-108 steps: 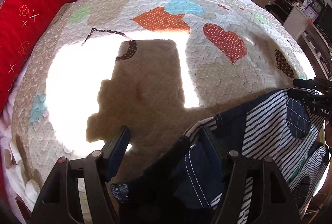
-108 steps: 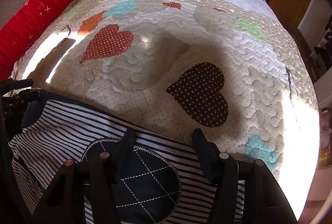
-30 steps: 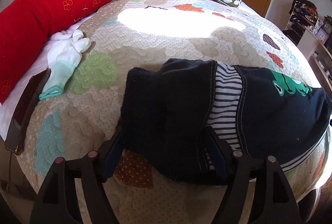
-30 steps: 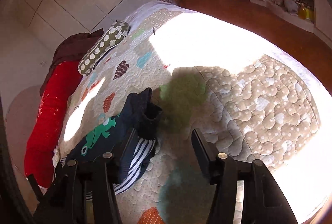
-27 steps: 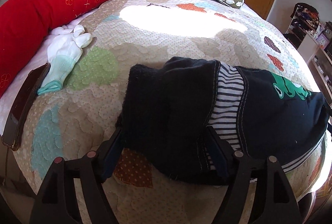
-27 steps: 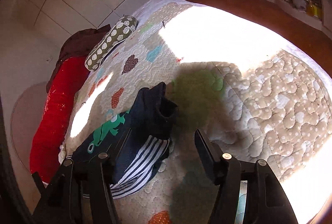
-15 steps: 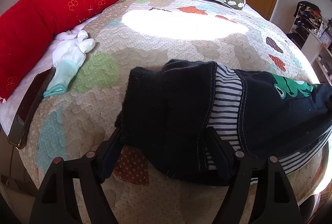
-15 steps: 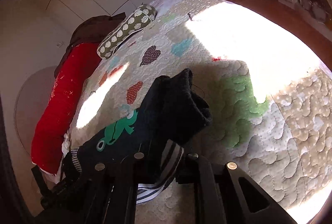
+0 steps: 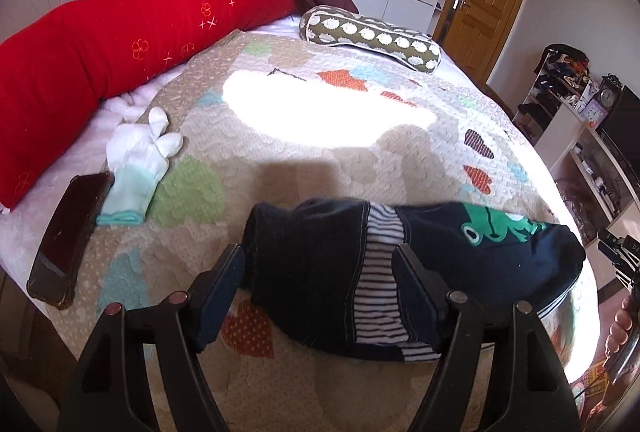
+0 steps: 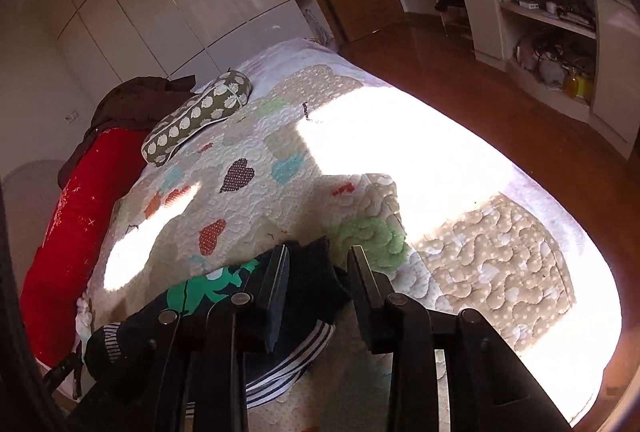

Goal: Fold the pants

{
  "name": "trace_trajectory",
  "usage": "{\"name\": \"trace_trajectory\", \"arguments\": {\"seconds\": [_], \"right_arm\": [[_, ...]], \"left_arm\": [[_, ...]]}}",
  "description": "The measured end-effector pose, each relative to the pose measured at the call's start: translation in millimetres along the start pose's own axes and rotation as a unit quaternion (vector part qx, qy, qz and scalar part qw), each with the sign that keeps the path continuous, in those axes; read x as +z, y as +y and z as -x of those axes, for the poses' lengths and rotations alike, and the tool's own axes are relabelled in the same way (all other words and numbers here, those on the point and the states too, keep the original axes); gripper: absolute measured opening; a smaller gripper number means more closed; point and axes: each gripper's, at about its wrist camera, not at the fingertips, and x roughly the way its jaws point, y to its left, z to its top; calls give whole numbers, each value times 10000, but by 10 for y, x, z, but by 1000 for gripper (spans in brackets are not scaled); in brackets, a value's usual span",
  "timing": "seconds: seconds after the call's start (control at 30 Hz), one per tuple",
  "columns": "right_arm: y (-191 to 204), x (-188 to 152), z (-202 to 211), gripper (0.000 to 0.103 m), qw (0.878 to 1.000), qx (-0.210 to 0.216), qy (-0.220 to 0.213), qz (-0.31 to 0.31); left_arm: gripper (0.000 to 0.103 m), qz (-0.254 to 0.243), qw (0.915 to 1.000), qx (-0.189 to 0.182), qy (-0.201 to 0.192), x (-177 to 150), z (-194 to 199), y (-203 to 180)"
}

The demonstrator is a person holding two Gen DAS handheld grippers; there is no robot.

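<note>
The pants (image 9: 420,256) are dark navy with striped panels and a green frog patch, folded into a bundle near the front edge of the quilted bed (image 9: 320,160). My left gripper (image 9: 320,268) is open, its fingers on either side of the bundle's left end. My right gripper (image 10: 318,272) has narrowed around the bundle's dark right end (image 10: 312,280), with the cloth between its fingers. The frog patch (image 10: 204,284) shows to its left.
A white glove (image 9: 138,160) and a dark phone (image 9: 68,232) lie at the bed's left edge. A long red bolster (image 9: 120,44) and an olive patterned pillow (image 9: 372,36) lie at the back. Shelves (image 10: 560,16) and wooden floor are on the right.
My right gripper has moved in onto the bundle's right end and its fingers have closed in on the cloth. My left gripper has drawn back a little and stays open.
</note>
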Motion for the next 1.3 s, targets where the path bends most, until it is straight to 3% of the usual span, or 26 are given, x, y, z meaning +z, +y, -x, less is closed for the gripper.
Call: {"name": "trace_trajectory", "arguments": {"seconds": [0.13, 0.23, 0.27, 0.37, 0.47, 0.63, 0.73, 0.87, 1.3], "right_arm": [[477, -228, -335, 34, 9940, 568, 699, 625], [576, -425, -607, 34, 9899, 477, 1087, 770], [542, -461, -692, 34, 9895, 394, 1204, 701], [327, -529, -863, 33, 9883, 107, 1477, 376], [150, -508, -694, 34, 9910, 326, 1295, 102], [59, -449, -374, 38, 9965, 60, 806, 222], [12, -434, -269, 38, 9975, -58, 637, 290], [-42, -431, -189, 39, 9980, -122, 500, 377], [-366, -441, -4, 45, 9993, -183, 262, 177]], "left_arm": [[75, 121, 9988, 405, 249, 118, -382, 17], [75, 390, 9924, 788, 856, -10, -760, 182], [77, 621, 9905, 625, 1053, -62, -846, 275], [78, 974, 9887, 251, 1116, -56, -800, 428], [78, 801, 9915, 299, 978, 24, -599, 347], [78, -147, 9971, 684, 314, 109, -217, -168], [78, -705, 9936, 886, 8, 88, -107, -546], [78, -1200, 9883, 939, -122, 69, -88, -932], [78, -2039, 9721, 1133, -246, 2, -122, -1555]]}}
